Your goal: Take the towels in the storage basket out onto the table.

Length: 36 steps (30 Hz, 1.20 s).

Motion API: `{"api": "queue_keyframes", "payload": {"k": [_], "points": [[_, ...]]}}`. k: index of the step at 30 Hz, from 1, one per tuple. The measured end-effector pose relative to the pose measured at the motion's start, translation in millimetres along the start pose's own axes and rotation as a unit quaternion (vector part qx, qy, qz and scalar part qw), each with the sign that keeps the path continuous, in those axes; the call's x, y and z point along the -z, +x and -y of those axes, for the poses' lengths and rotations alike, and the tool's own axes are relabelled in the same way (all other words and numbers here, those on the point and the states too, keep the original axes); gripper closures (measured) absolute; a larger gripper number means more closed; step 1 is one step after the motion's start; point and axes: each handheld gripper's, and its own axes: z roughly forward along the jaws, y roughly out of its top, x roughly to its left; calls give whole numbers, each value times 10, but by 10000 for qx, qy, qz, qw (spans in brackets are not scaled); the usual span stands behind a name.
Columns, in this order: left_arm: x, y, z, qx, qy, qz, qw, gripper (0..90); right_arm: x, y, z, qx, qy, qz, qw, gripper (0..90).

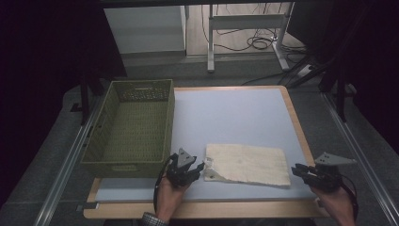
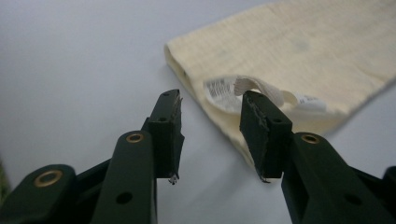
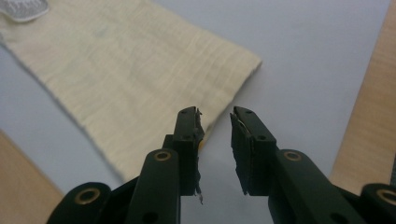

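The left tongs (image 2: 211,106) stand apart with nothing gripped: their tips hover just off the near corner of a folded cream cloth (image 2: 299,51), one tip in front of the white care label (image 2: 224,91) that curls up from the cloth's edge. The right tongs (image 3: 215,116) have a narrower gap, also holding nothing, and point at the cloth's other end, where one tip overlaps the corner in the right gripper view; whether it touches is unclear.

From above, the left tongs (image 1: 200,168) sit at the cloth's (image 1: 247,163) left end and the right tongs (image 1: 297,170) just beyond its right end. The cloth is pale yellow-cream with a fine ribbed weave, folded into a flat, long rectangle, with faint creases. It lies flat on the grey worktop (image 1: 230,117), near the front edge. A green woven basket (image 1: 101,141) stands on the worktop's left side, close to the left tongs.
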Motion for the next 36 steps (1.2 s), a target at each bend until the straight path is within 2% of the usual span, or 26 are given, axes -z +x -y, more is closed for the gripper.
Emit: {"api": "queue_keyframes", "payload": {"k": [3,7,11,16,19,22,28,30,33,36], "points": [[-101,56,-130,103,-54,5,9999,598,-104,-62,-112,-10,-7,45,10000,723],[-255,135,-277,216,-6,24,9998,598,-282,-161,-243,-76,54,65,9999,728],[-315,189,-364,334,-42,22,9994,589,-434,-233,-332,-122,114,102,9998,728],[-239,192,-380,320,-60,-25,9995,575,-487,-234,-361,-99,147,82,9998,728],[-276,207,-403,306,26,-37,9995,578,-487,-252,-368,-123,141,105,9998,727],[-382,219,-441,255,139,-46,9996,591,-496,-293,-381,-176,150,138,9996,728],[-685,331,-516,277,359,31,9990,635,-567,-381,-453,-261,159,144,9994,732],[-767,361,-517,279,440,35,9986,627,-614,-390,-475,-245,178,103,9995,731],[-861,392,-489,157,582,-17,9982,595,-708,-395,-488,-224,272,48,9994,699],[-887,409,-459,145,571,60,9982,572,-794,-389,-477,-178,363,28,9992,696]]}}
